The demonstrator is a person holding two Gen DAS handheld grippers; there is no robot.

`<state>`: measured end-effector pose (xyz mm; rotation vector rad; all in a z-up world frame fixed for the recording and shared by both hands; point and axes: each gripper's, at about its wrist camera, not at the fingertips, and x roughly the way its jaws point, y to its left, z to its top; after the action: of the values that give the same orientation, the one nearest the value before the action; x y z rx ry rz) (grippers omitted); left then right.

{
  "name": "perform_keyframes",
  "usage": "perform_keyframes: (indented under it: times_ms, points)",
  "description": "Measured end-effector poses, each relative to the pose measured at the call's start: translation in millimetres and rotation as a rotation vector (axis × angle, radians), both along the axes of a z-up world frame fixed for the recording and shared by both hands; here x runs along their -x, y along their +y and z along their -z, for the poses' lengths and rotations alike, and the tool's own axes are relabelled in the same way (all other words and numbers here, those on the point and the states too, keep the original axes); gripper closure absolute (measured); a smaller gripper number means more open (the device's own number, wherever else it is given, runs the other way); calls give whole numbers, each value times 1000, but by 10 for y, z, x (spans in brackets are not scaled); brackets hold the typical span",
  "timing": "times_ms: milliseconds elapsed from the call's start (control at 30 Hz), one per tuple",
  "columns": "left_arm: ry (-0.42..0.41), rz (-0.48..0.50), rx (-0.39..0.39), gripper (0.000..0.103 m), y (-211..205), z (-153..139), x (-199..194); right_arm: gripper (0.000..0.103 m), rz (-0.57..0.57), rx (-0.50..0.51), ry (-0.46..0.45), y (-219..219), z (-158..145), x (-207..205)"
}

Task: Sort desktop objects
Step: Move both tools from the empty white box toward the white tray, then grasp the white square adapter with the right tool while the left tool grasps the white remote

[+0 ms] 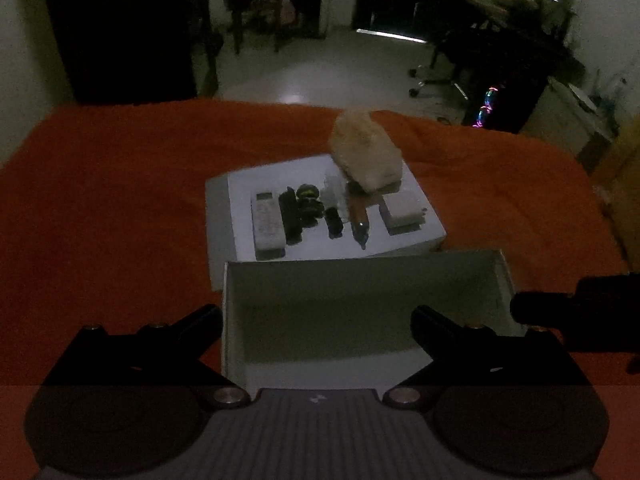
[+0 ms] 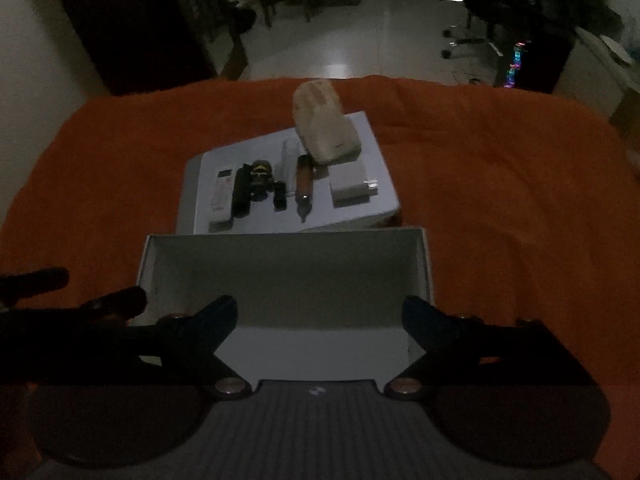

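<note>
An open white box [image 1: 360,280] [image 2: 280,264] sits empty on the orange cloth, near me. Behind it a flat white lid [image 1: 240,196] [image 2: 372,152] carries a white remote [image 1: 267,222] [image 2: 221,196], a black stick [image 1: 290,212] [image 2: 241,190], a dark round item [image 1: 308,196] [image 2: 260,178], a brown pen-like tool [image 1: 357,216] [image 2: 303,184], a white block [image 1: 404,210] [image 2: 352,186] and a beige pouch [image 1: 366,150] [image 2: 324,120]. My left gripper [image 1: 316,322] is open above the box's near-left edge. My right gripper [image 2: 320,312] is open over the box.
The orange cloth [image 1: 100,200] [image 2: 500,180] covers the table. The right gripper shows at the right edge of the left wrist view [image 1: 580,308]; the left gripper's fingers [image 2: 72,300] show at left in the right wrist view. A dim room with chairs lies beyond.
</note>
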<state>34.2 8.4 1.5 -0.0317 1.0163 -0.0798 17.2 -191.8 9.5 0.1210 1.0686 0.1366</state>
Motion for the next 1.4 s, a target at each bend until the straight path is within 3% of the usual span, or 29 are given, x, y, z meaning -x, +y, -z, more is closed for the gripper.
perform_keyframes:
  times_ms: [200,467,567,800,1133,1400]
  points:
    - [-62,-40,-93,0,75,-83,-483,11,21,-40,-23,-60,-114,-394]
    - [-51,-47,-75,0,172,-49,-1037,11,33,-44,-18,-181,-92,-935]
    - [-18,10,-92,0,148,97,-1249,11,35,-38,-9,-179,-43,-1139]
    - [44,19,-121,0,196,531,-1696,11,-4,-33,-6,-226,160,-1557]
    - [150,19,-138,1,357,1257,-2196,18,-32,-46,57,-260,757,-2052]
    - [188,14,-153,1,328,1595,-2483,21,-49,-10,111,-235,1187,-2466]
